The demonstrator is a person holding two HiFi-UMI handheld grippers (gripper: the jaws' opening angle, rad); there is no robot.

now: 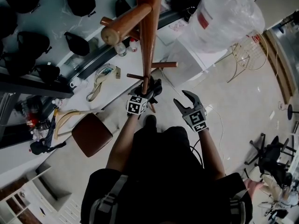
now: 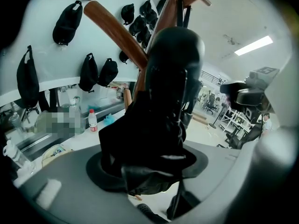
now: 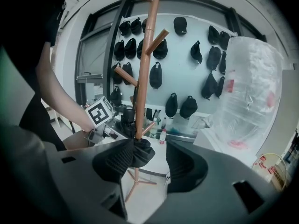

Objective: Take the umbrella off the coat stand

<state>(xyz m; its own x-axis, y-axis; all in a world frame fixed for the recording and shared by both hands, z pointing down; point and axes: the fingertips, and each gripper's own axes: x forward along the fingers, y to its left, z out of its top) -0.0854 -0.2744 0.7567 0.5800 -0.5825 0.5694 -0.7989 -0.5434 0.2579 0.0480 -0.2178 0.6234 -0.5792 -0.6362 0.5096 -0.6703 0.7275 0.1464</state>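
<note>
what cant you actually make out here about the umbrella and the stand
Umbrella handle and how it hangs: in the left gripper view its own black fabric fills the middle; in the head view the left tool covers it.
Whether the left tool's pads press it: the black fabric blends with them in the left gripper view.
Coat stand top: cut off by the head view's upper edge.
Bottle label: too small in the left gripper view.

Black folds of the umbrella (image 2: 163, 125) bury where the left gripper (image 1: 148, 91) meets it, so we can't tell if it's clamped. In the head view, the coat stand (image 1: 148, 36) runs off the top edge.
</note>
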